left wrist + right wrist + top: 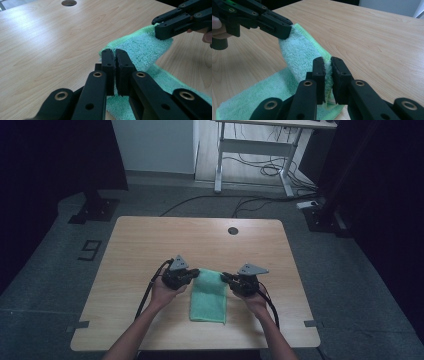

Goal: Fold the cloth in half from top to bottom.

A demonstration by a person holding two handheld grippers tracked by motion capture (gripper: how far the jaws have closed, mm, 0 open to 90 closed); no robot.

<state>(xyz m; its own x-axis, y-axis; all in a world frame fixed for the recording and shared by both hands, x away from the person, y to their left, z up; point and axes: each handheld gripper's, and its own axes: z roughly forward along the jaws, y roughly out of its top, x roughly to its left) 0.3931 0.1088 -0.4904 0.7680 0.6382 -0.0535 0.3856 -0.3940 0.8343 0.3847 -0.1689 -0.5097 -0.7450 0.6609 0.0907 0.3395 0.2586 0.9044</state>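
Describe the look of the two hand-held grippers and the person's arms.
Both the left gripper and right gripper are black, with two flat jaws, brass-coloured pivot rivets, a grey three-cornered plate on top and a trailing black cable. The forearms are bare, no sleeves.

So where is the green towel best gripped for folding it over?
By its two far corners, one per gripper, each coming in from its own side. The green towel lies flat and long toward the person. The left gripper and right gripper already pinch those corners, raising that edge off the table.
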